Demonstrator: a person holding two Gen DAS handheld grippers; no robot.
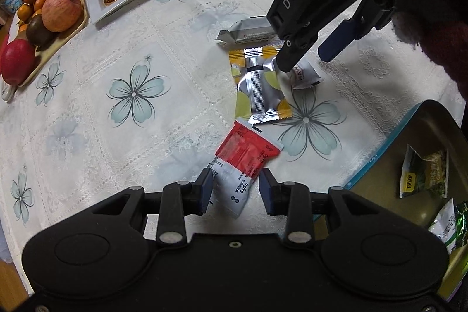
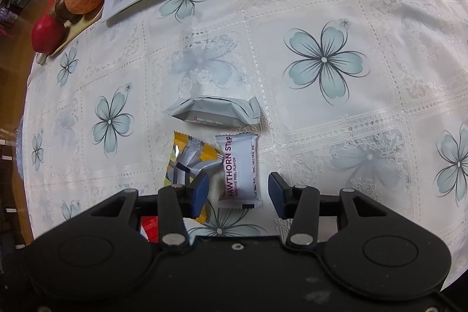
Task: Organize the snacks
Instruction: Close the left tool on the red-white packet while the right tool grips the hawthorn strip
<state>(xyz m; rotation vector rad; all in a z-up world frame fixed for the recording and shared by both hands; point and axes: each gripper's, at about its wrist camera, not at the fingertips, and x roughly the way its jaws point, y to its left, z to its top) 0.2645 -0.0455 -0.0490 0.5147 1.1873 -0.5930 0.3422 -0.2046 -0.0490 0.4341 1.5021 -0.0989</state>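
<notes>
On lacy tablecloth [image 2: 292, 5], crinkly foil packets [image 2: 215, 111].

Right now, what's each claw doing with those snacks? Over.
Left gripper open, astride red-and-white packet. Right gripper open over hawthorn strip. Yellow packet crowds its left finger.

cloth [image 2: 365, 5] open right; fruit tray [image 2: 84, 19] (far left)

Red-white sachet [image 1: 244, 165]: small print unreadable. Hawthorn packet [image 1: 304, 75] partly hidden behind right gripper [image 1: 307, 59]. Green packets [image 1: 424, 174] in tin [image 1: 433, 113] cut by picture's right edge.
</notes>
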